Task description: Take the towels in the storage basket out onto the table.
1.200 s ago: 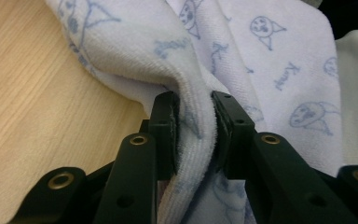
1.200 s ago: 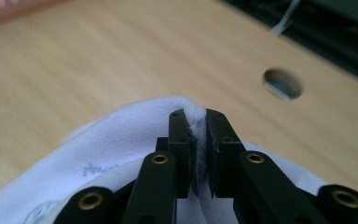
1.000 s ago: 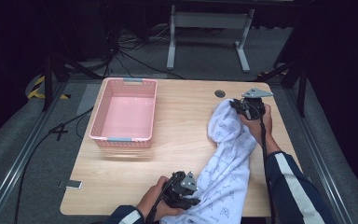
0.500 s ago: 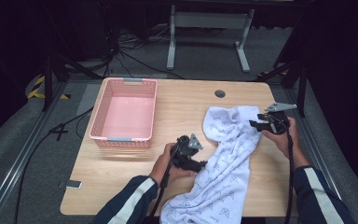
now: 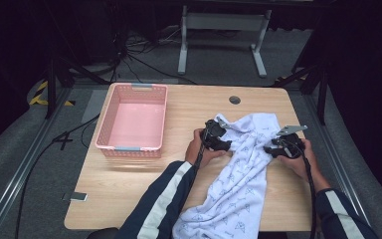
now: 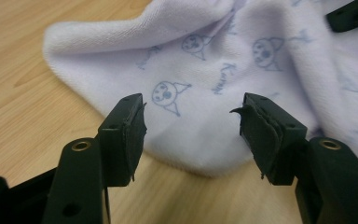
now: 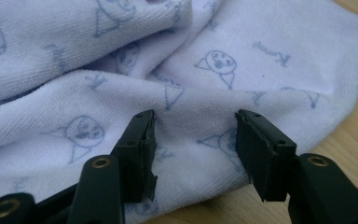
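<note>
Your left gripper [image 5: 227, 144] moved up from the table's near edge to the towel [image 5: 238, 184], jaws just opened, nothing clamped, your right gripper [image 5: 270, 150] at its 3 o'clock, jaws parted over cloth, pink basket [image 5: 110, 137] at 10 o'clock.

My left gripper [image 5: 227, 145] has travelled from the table's near edge up to the white cartoon-printed towel's [image 5: 243, 174] left side; my right gripper [image 5: 271, 149] has dropped nearer me; both jaws have opened, releasing the cloth.
</note>
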`<state>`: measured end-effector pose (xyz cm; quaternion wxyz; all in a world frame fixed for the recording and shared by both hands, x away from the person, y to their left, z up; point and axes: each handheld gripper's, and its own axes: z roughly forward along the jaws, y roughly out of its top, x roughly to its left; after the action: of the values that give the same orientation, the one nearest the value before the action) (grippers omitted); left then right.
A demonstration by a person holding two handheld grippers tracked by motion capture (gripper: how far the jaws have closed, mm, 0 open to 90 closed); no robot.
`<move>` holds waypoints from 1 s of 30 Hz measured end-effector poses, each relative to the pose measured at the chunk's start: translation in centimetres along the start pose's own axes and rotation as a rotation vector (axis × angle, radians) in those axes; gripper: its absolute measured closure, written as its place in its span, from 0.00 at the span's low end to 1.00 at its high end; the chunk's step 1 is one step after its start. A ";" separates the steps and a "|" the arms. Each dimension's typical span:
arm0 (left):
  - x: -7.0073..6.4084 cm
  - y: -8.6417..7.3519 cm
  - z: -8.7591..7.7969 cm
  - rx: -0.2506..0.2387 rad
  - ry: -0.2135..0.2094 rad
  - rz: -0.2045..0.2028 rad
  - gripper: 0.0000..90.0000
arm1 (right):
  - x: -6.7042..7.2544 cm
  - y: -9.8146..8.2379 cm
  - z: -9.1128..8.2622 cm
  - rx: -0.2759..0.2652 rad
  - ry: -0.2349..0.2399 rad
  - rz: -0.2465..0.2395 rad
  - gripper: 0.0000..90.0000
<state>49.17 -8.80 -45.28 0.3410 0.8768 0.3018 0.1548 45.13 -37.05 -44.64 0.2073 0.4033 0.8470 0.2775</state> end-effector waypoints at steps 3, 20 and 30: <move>0.9 -0.1 0.9 0.002 0.021 -0.015 0.49 | -0.3 -0.3 -0.4 0.017 -0.060 0.015 0.51; 3.7 0.2 -0.8 -0.058 -0.030 -0.043 0.49 | -2.4 -1.2 -2.6 -0.058 -0.175 0.064 0.52; -1.0 -0.5 -0.3 -0.049 -0.176 0.076 0.48 | 5.3 -3.0 -4.7 -0.031 0.073 -0.093 0.53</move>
<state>48.09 -9.02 -45.48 0.3812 0.8893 0.2332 0.0972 37.57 -35.80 -43.70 0.1952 0.3496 0.8675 0.2953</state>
